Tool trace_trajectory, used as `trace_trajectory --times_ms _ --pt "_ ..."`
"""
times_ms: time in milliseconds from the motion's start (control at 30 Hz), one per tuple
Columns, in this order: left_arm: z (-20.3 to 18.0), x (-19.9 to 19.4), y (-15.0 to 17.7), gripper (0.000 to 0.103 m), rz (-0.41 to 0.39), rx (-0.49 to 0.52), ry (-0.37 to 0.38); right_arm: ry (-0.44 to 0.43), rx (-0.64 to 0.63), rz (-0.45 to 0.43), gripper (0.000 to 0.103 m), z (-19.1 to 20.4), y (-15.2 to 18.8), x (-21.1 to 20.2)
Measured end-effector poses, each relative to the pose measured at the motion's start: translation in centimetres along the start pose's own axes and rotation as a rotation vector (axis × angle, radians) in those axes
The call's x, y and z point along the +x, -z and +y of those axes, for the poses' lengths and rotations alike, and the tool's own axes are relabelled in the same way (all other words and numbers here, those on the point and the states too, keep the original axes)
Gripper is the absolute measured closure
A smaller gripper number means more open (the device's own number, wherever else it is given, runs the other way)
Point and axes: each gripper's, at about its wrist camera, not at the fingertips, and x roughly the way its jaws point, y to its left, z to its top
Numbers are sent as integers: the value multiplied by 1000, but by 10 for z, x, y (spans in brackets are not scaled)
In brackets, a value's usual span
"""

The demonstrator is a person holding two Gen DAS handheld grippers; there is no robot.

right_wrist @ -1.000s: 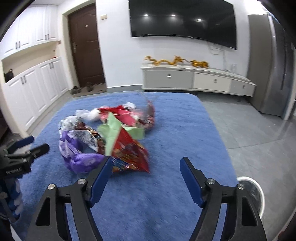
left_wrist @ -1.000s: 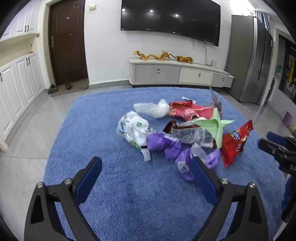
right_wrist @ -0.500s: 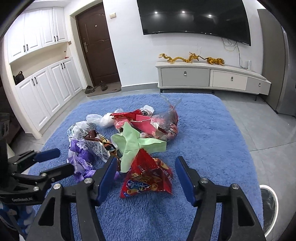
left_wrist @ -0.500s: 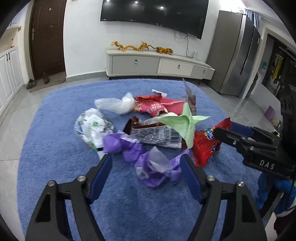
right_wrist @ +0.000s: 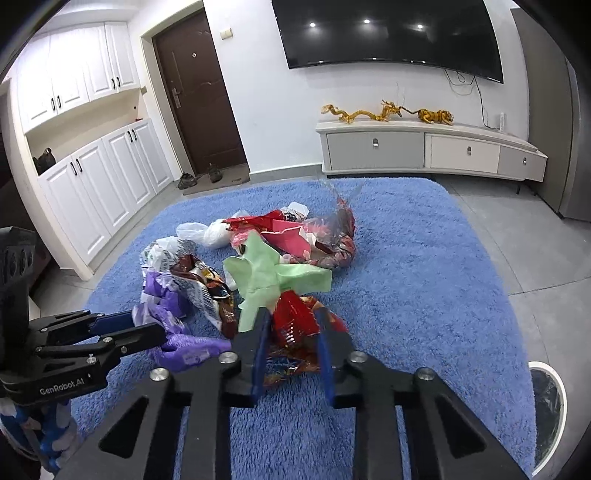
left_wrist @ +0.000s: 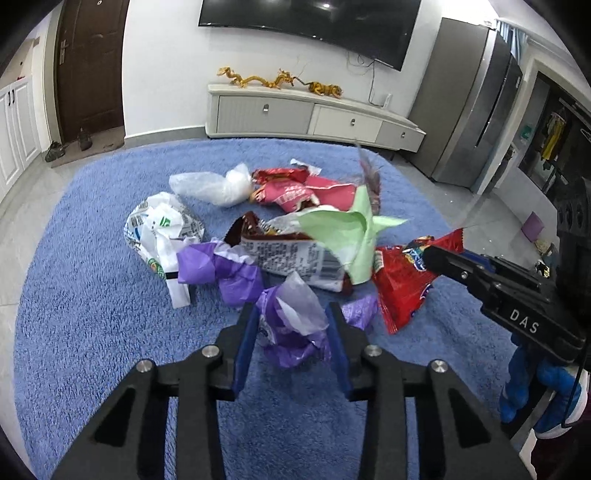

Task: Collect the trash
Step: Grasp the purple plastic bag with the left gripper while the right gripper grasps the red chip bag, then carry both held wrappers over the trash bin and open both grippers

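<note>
Trash pile (left_wrist: 280,236) lies on the rug (left_wrist: 92,314). Behind the rug, a cabinet (left_wrist: 306,114) stands under the TV (left_wrist: 310,22). Door (left_wrist: 92,70) is left of the cabinet, fridge (left_wrist: 469,110) right.

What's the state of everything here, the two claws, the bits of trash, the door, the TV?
Left claw: just closed, pinching the purple wrapper.
Right claw: just closed, pinching the red snack bag.
Green paper: crumpled, loose on the pile.
White plastic bag: crumpled, on the blue rug.
Door: closed.
TV: off, screen dark.
Cabinet drawers: shut.
</note>
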Motion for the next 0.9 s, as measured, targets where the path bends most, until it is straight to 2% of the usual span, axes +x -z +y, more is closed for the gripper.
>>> trace_trajectory --times_ms 267,433,667,767,900 --pt "-30 -31 -3 70 -53 57 16 -14 16 -76 86 -8 3 -44" --pt "-65 -35 -17 70 -58 99 80 21 44 -139 86 -30 7 -80" --pt "-154 -9 -47 70 -44 231 187 205 149 -221 86 -110 21 -136" --pt "-207 12 -55 70 -32 315 220 305 231 -226 86 -159 35 -154" --pt "-269 50 -61 70 9 396 250 395 328 -203 86 -211 56 -162"
